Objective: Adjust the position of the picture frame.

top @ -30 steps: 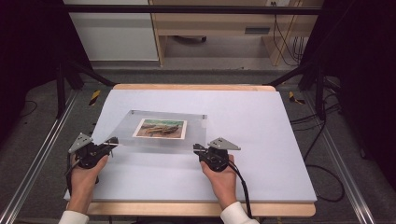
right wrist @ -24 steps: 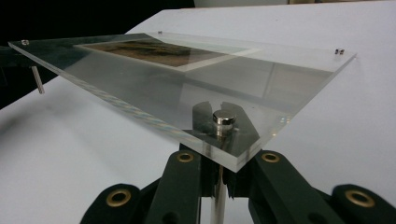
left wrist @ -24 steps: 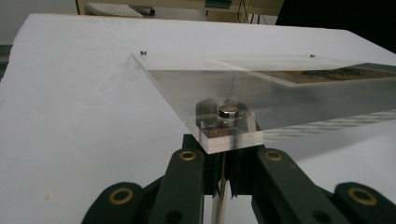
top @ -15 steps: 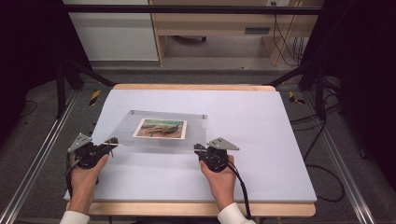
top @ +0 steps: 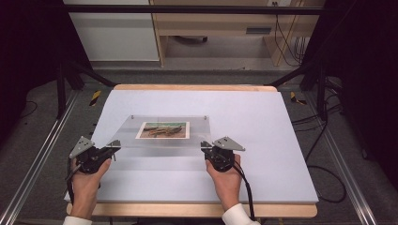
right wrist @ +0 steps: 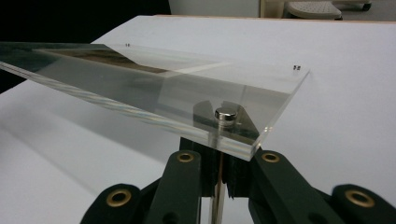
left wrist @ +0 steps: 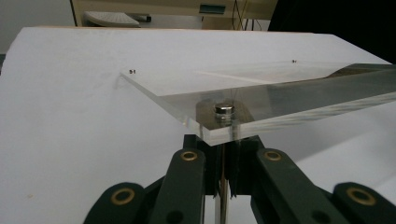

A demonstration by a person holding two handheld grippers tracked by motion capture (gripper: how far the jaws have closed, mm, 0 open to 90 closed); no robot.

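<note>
The clear acrylic photo frame (top: 164, 132) hangs between the left gripper (top: 111, 145) and right gripper (top: 205, 146), each pinching a near corner; nothing has shifted since earlier.

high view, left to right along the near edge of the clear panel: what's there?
Left hand-held gripper → clear acrylic panel holding a brown landscape photo → right hand-held gripper, all on the white-covered table.

Bright even overhead light — dark surrounds, soft shadows, slight blur w/ glare on acrylic sheet (top: 162, 132).
</note>
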